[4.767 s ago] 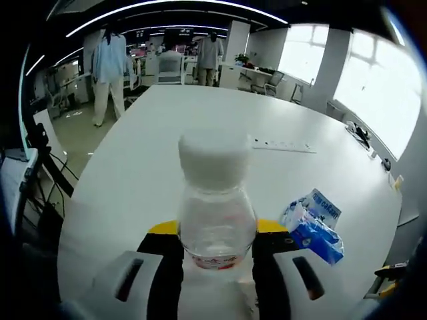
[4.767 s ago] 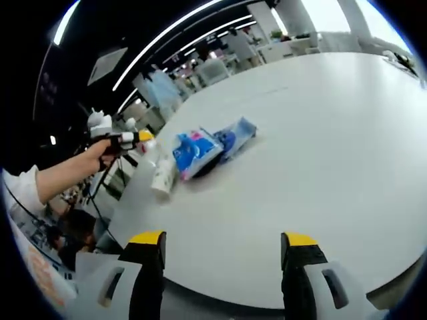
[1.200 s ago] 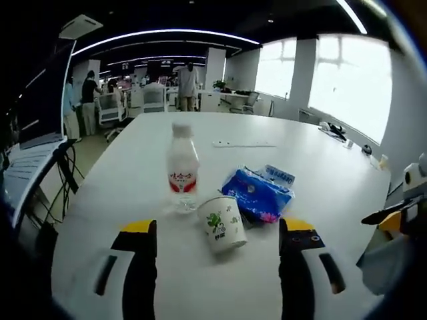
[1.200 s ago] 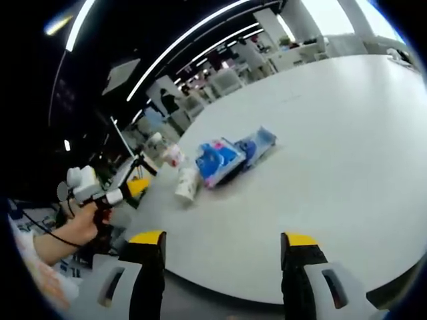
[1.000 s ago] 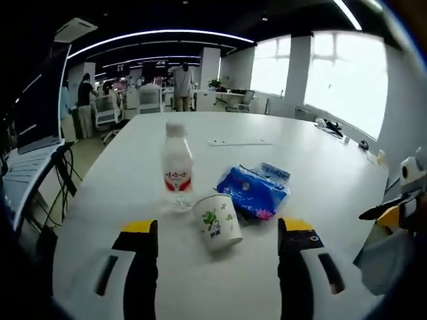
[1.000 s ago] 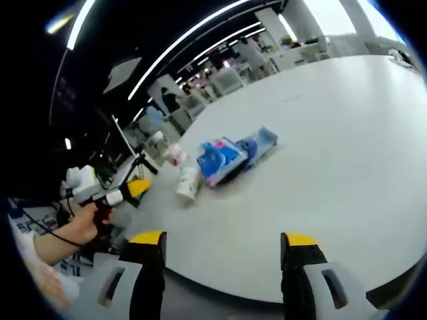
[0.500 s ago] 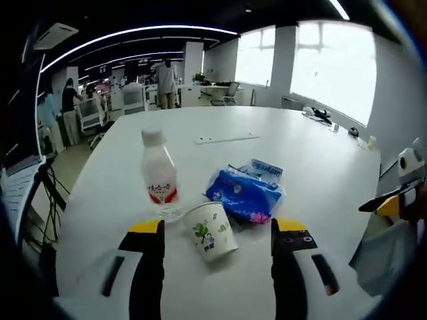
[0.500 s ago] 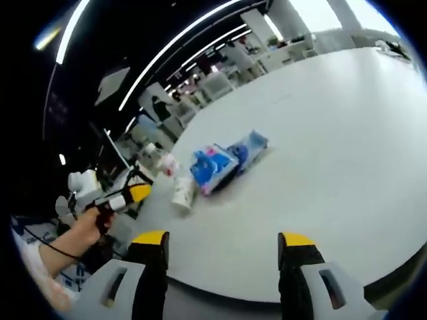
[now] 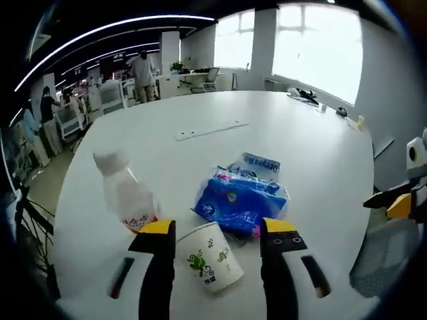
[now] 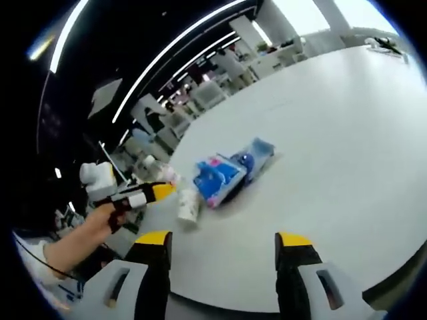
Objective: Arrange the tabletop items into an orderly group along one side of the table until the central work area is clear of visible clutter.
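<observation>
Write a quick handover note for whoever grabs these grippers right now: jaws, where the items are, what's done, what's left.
Left gripper: jaws open, the white paper cup with a green print standing between them, not gripped.
Right gripper: jaws open, empty, hovering off the table edge.
Clear plastic water bottle with red label, the cup and the blue tissue packs sit bunched near one edge of the white table.
Done: items grouped, centre free of clutter.
Left: probably just neatening the cup's position.

Bright window [image 9: 313, 47] glare, ceiling strips curved by fisheye; bottle [image 9: 127, 197] perhaps motion-blurred.
</observation>
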Demonstrator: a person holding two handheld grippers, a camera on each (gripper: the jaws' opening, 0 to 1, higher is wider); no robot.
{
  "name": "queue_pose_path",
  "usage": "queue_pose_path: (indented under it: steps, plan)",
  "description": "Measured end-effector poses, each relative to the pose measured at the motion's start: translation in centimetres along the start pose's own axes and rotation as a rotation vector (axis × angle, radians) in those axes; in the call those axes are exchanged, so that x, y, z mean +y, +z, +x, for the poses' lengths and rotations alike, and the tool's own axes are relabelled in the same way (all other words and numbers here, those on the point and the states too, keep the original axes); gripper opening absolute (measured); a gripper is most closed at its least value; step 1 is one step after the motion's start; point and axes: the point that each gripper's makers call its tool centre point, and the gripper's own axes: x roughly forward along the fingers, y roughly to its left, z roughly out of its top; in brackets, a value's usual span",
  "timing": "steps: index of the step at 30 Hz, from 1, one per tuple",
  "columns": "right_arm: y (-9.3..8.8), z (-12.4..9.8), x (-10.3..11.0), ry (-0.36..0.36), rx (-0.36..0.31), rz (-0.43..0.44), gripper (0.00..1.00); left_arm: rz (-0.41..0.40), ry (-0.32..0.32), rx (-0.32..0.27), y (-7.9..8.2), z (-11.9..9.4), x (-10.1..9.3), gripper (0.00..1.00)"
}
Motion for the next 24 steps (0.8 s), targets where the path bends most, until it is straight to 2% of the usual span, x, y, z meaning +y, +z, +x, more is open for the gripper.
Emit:
queue_pose_path:
  steps: [7, 11, 15, 17, 19, 21, 24]
  plan:
    - [0.0, 3.0, 0.1, 0.008, 0.04, 0.022, 0.6, 0.044, 0.019, 0.035, 1.2, 2.3, -0.4, 0.47]
    - [0.6, 4.6, -0.1, 0.008, 0.041, 0.042, 0.59, 0.082, 0.025, 0.047, 1.7, 3.7, -0.3, 0.46]
    - [0.8, 6.8, 0.0, 0.015, 0.071, 0.015, 0.57, 0.086, 0.05, 0.114, 1.0, 5.2, 0.7, 0.45]
    - [0.9, 7.9, 0.1, 0.02, 0.082, -0.011, 0.53, 0.08, 0.05, 0.127, 1.0, 5.8, 0.9, 0.46]
    - [1.0, 8.7, 0.3, 0.029, 0.097, -0.046, 0.48, 0.107, 0.055, 0.144, 1.0, 6.4, 1.1, 0.45]
    - [0.5, 9.7, 0.1, 0.023, 0.146, -0.083, 0.47, 0.128, 0.063, 0.173, 0.7, 6.9, 1.3, 0.44]
    - [0.4, 11.5, -0.2, 0.009, 0.163, -0.059, 0.48, 0.131, 0.058, 0.21, 0.2, 7.5, 1.4, 0.41]
